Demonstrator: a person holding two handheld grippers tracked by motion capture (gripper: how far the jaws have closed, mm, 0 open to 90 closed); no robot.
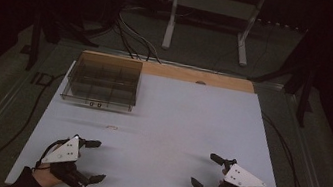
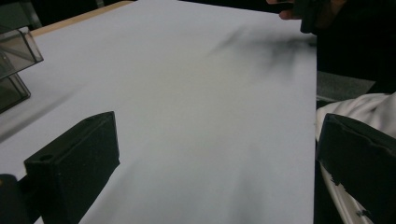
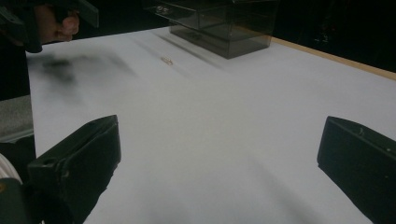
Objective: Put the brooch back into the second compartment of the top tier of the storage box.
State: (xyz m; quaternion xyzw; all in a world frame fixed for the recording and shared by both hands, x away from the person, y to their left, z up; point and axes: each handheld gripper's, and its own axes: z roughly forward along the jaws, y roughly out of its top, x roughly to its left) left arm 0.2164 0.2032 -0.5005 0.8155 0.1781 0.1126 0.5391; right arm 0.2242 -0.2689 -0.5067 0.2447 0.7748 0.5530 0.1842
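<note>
The room is dim and its far side falls away to black; light lands mostly on the pale counter [image 1: 174, 125], which reads as a soft grey-white with no glare. In the high view the picture is grainy and low in contrast. Faint soft shadows lie on the counter just beside the left tool [image 1: 93, 160] and the right tool [image 1: 210, 171]. In both gripper views the near black jaws look soft, smeared dark shadows stain the counter's far part, and the smoky clear box [image 3: 224, 23] is slightly blurred.
</note>
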